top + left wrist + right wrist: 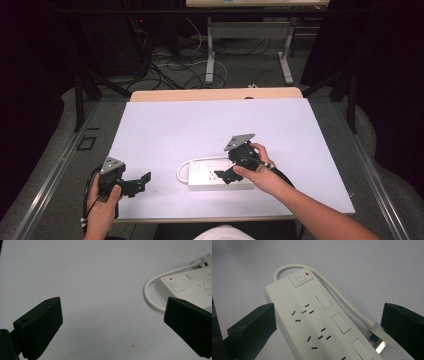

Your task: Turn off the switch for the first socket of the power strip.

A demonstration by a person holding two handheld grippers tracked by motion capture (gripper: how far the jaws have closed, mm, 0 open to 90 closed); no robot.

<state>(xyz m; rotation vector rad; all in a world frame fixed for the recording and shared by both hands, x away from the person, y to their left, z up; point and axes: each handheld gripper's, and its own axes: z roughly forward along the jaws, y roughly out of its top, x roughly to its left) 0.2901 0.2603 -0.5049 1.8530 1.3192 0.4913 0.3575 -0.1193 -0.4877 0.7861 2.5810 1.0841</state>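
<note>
1. The worktop [165, 125] is covered by a pale sheet and carries 1 item, a white power strip [212, 175] lying flat near the front edge, a little right of centre.
2. In the high view the strip's long axis runs left to right across the worktop. Its switch end, with the red indicator [306, 273], points towards the person's left side.
3. The strip's white cable [332, 290] leaves the switch end, loops round and runs back along the far long side to its plug [382, 336], which lies against the strip near the right tool's far jaw.
4. The right tool [231, 170] is the nearer of the 2: it sits directly over the strip, jaws spread wide, one on each long side, with neither pad pressing on it. A grip across the short axis looks like the natural next move, and the plug beside the far jaw could get caught in it.
5. The left tool [137, 182] rests well to the left of the strip, near the front left corner, jaws spread and empty, aimed towards the switch end.
6. No container stands on the worktop.
</note>
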